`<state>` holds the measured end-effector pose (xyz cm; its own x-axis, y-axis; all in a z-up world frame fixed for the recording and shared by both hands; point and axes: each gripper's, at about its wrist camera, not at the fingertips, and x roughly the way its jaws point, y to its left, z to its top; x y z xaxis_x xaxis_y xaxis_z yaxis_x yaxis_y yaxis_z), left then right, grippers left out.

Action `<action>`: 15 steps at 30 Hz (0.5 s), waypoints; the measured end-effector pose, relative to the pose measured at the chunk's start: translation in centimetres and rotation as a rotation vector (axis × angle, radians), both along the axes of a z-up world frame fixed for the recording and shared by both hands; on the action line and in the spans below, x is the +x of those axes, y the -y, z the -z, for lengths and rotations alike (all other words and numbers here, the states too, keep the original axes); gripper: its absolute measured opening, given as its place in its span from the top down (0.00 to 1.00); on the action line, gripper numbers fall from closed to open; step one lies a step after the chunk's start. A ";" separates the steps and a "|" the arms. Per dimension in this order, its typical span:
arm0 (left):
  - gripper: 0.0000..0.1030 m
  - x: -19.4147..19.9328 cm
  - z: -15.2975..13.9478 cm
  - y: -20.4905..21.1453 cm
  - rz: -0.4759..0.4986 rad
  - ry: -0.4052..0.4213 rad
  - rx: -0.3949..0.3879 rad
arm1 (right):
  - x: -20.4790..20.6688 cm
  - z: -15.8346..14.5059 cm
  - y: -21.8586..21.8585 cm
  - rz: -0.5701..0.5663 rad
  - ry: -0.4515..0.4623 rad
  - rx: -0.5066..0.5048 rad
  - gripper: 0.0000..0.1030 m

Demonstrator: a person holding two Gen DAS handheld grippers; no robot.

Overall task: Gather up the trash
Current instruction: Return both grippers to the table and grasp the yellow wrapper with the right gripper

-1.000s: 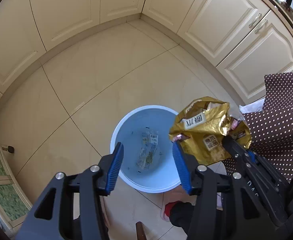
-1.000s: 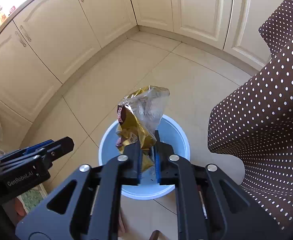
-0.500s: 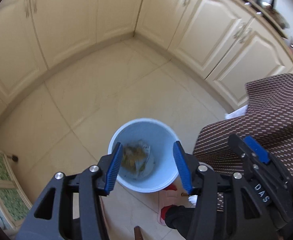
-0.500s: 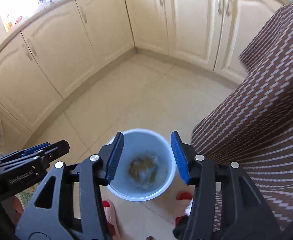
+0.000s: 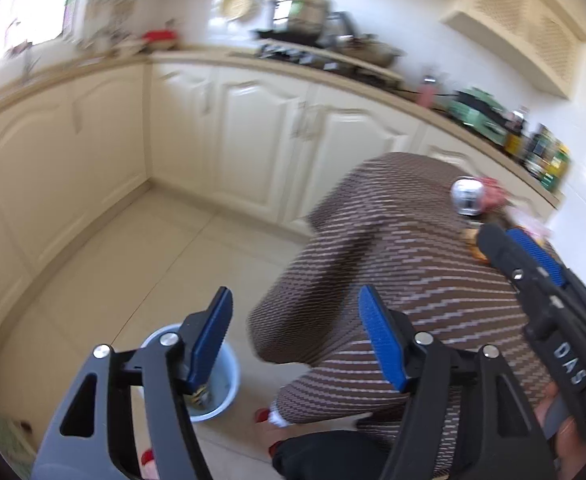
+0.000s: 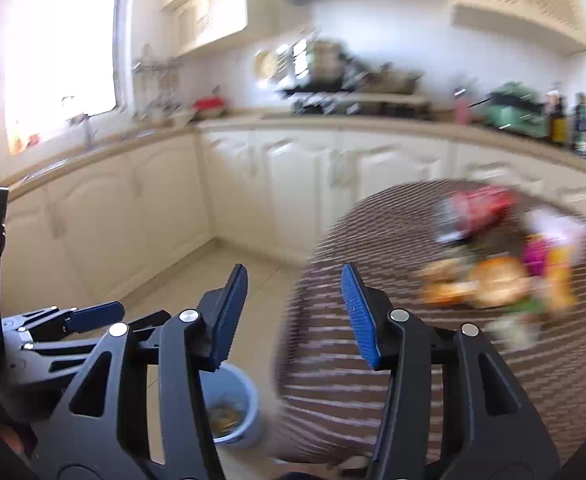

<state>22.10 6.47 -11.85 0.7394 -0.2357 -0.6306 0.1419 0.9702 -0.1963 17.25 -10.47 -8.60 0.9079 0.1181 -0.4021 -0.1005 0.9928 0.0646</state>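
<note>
Now we are lifting both grippers with nothing held: right gripper (image 6: 293, 312) gaping, left gripper (image 5: 293, 336) just widening; remaining trash (image 6: 493, 276) is lying ahead-right on the tablecloth (image 6: 373, 360), nearer the right.

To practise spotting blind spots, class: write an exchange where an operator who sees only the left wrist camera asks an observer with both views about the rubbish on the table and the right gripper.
Operator: What rubbish is left on the table?
Observer: A blurred heap on the table: a red item, orange pieces and something pink.
Operator: Is the right gripper free?
Observer: Yes. The right gripper has just opened its jaws, and nothing is between them.
</note>
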 end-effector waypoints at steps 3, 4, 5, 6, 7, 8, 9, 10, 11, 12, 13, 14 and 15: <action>0.33 -0.5 -1.7 3.8 0.064 0.025 0.013 | -2.9 -1.5 5.6 0.114 0.027 -0.007 0.51; 0.33 -0.5 -2.2 5.4 0.094 0.028 0.020 | -3.3 -1.7 7.4 0.149 0.023 -0.008 0.49; 0.33 -0.7 -2.4 6.4 0.114 0.030 0.025 | -3.7 -1.7 9.1 0.186 0.011 -0.012 0.49; 0.33 -0.8 -2.7 7.3 0.132 0.033 0.028 | -3.9 -1.7 11.4 0.233 -0.010 -0.009 0.48; 0.33 -1.0 -2.9 8.4 0.148 0.033 0.031 | -4.2 -1.7 12.8 0.259 -0.029 -0.003 0.48; 0.33 -0.9 -3.1 9.7 0.168 0.029 0.039 | -3.9 -1.4 14.4 0.288 -0.067 0.008 0.48; 0.33 -0.8 -3.3 10.6 0.181 0.029 0.045 | -3.7 -1.1 16.3 0.302 -0.113 0.034 0.48; 0.33 -0.8 -3.2 11.2 0.186 0.029 0.049 | -3.2 -0.8 17.9 0.297 -0.143 0.088 0.47; 0.33 -1.0 -3.1 11.8 0.190 0.025 0.059 | -2.5 -0.5 19.3 0.297 -0.181 0.137 0.46; 0.33 -0.9 -3.1 12.6 0.196 0.021 0.066 | -2.0 -0.2 19.8 0.296 -0.215 0.159 0.46; 0.33 -0.7 -3.0 13.2 0.205 0.016 0.070 | -1.1 0.3 20.6 0.273 -0.238 0.207 0.46; 0.33 -0.4 -2.8 13.7 0.209 0.009 0.075 | -0.4 0.7 21.2 0.264 -0.260 0.242 0.46; 0.33 -0.3 -2.7 14.0 0.213 0.002 0.083 | 0.2 1.0 21.5 0.265 -0.285 0.259 0.46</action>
<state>21.75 -7.54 -9.19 0.6798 -0.3340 -0.6529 0.3452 0.9312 -0.1170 17.44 -31.94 -9.63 0.7779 0.0266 -0.6278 0.2123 0.9292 0.3024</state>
